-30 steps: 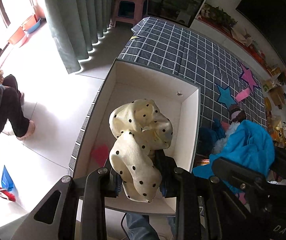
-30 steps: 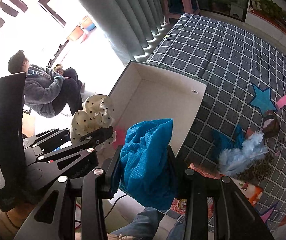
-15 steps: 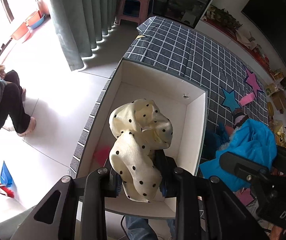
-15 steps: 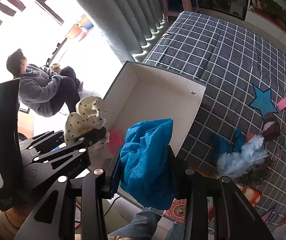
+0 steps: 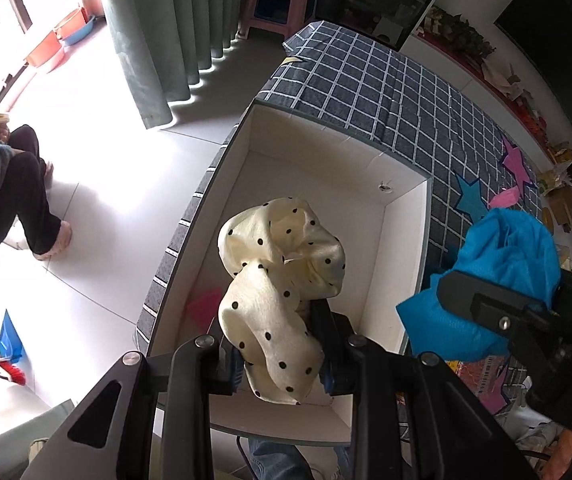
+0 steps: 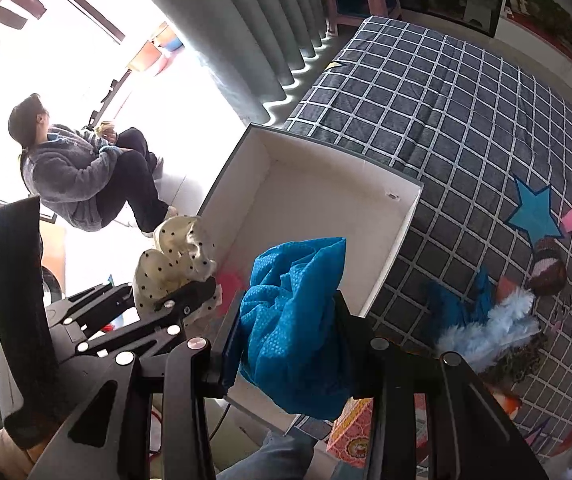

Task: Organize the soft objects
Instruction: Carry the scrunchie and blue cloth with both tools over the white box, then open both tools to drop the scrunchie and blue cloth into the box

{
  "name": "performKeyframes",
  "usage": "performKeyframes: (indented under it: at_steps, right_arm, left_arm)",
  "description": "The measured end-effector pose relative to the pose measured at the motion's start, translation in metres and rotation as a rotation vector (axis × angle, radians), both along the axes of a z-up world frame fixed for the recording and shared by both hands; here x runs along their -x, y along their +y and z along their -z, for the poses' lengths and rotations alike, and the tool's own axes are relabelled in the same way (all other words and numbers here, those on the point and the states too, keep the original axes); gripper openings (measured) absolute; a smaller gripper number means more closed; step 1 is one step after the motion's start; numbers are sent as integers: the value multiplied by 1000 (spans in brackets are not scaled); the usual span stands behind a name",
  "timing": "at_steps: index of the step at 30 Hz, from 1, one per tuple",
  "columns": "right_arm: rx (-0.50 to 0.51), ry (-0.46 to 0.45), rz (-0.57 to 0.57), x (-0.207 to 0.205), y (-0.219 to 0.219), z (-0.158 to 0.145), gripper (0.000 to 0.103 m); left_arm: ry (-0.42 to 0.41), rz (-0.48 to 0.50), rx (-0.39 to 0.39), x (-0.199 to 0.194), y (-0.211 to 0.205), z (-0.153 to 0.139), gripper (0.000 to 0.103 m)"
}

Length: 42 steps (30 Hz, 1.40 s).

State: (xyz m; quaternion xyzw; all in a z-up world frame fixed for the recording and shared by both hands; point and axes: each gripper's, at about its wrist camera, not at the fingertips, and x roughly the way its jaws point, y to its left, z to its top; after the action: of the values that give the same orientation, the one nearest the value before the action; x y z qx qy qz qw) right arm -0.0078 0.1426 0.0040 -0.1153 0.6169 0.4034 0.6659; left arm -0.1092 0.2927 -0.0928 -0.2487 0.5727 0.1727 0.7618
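Observation:
My left gripper (image 5: 280, 354) is shut on a cream cloth with black dots (image 5: 282, 280) and holds it above the open white box (image 5: 409, 264). My right gripper (image 6: 291, 344) is shut on a crumpled blue cloth (image 6: 293, 320) over the box's near right corner (image 6: 401, 232). The blue cloth also shows at the right of the left wrist view (image 5: 497, 280). The dotted cloth also shows left of the box in the right wrist view (image 6: 178, 260). A pink piece (image 5: 204, 308) lies on the box floor.
The box sits at the edge of a bed with a grey checked cover (image 6: 445, 92). Blue fluffy items (image 6: 485, 328) and a brown knitted item (image 6: 547, 268) lie on the bed at right. A seated person (image 6: 82, 176) is on the floor at left by green curtains (image 5: 174, 28).
Both grippers have moved forward toward the box with their cloths still held. The box now fills more of each view.

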Motion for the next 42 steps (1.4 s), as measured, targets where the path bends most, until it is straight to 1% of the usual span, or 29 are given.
performKeyframes:
  at_steps: [9, 14, 21, 24, 25, 26, 27, 29, 30, 32, 33, 34, 35, 36, 37, 38, 42]
  right_arm:
    - [13, 23, 0, -7, 11, 9, 41]
    - [18, 53, -10, -10, 18, 17, 41]
    - [22, 61, -21, -13, 24, 22, 41]
    - [20, 70, -19, -15, 26, 25, 41]
    - [20, 74, -17, -15, 26, 26, 41]
    - [19, 77, -18, -16, 26, 26, 41]
    - [16, 80, -20, -16, 26, 27, 42]
    - [12, 78, -20, -17, 26, 26, 46]
    - [8, 80, -19, -17, 26, 26, 49]
    - [2, 82, -14, -18, 25, 25, 69]
    - [1, 78, -11, -19, 24, 24, 72]
    - [-2, 76, -9, -19, 23, 23, 73]
    - [-2, 76, -8, -20, 23, 22, 73]
    - [0, 74, -5, -21, 22, 22, 75]
    - [2, 70, -1, -21, 21, 22, 89]
    - [4, 63, 6, -22, 20, 21, 103]
    - [5, 47, 28, -25, 16, 18, 103]
  left_arm:
    - [19, -12, 11, -2, 1, 10, 31]
    - [27, -18, 21, -3, 3, 14, 31]
    - [37, -19, 38, -3, 2, 20, 32]
    - [31, -15, 41, -5, 2, 21, 41]
    - [30, -16, 42, -5, 2, 21, 47]
    - [29, -17, 41, -5, 2, 21, 56]
    - [28, -19, 37, -5, 2, 21, 61]
    - [31, -22, 33, -5, 2, 20, 81]
    - [29, -24, 31, -5, 2, 19, 82]
    - [23, -27, 26, -5, 2, 18, 83]
    - [18, -29, 26, -5, 2, 18, 84]
    - [15, -33, 27, -5, 3, 17, 87]
    - [14, -35, 28, -5, 3, 17, 95]
    - [16, -37, 29, -5, 4, 18, 98]
    - [17, -37, 31, -5, 4, 18, 102]
    - [14, -37, 36, -5, 4, 18, 103]
    - [-10, -45, 91, -5, 5, 19, 103]
